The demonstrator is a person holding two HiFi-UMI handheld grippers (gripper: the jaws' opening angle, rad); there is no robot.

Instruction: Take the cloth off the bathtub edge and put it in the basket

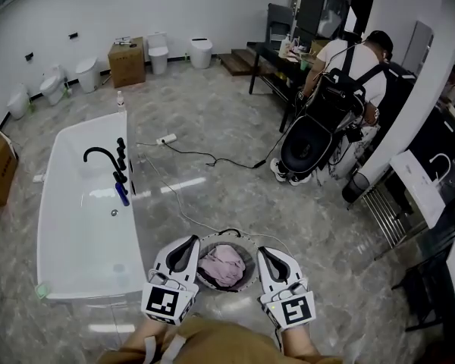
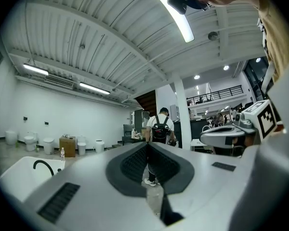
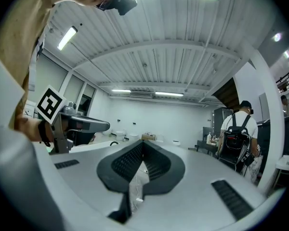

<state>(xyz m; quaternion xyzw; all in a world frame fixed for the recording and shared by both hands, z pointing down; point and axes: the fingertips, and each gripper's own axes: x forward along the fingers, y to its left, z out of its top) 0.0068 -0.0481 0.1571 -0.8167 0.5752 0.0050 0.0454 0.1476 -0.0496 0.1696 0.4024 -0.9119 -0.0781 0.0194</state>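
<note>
In the head view, the only print that can be made out is the black-and-white square marker on each gripper's cube. The pink cloth point(image 1: 224, 264) lies bunched inside the round basket point(image 1: 252, 268) on the floor, just right of the white bathtub point(image 1: 61, 203). The left gripper point(image 1: 188, 247) and right gripper point(image 1: 264, 252) flank the basket, their tips near its rim, and neither touches the cloth. A person with a backpack point(image 1: 349, 82) stands at a desk point(image 1: 267, 55) far off. In the left gripper view, the left gripper point(image 2: 148, 146) has its jaws pressed together with nothing between them, and the tub point(image 2: 19, 172) shows low at the left. In the right gripper view, the right gripper point(image 3: 143, 142) also has its jaws together at the tips and is empty. The other gripper's marker cube point(image 3: 50, 104) shows at the left.
</note>
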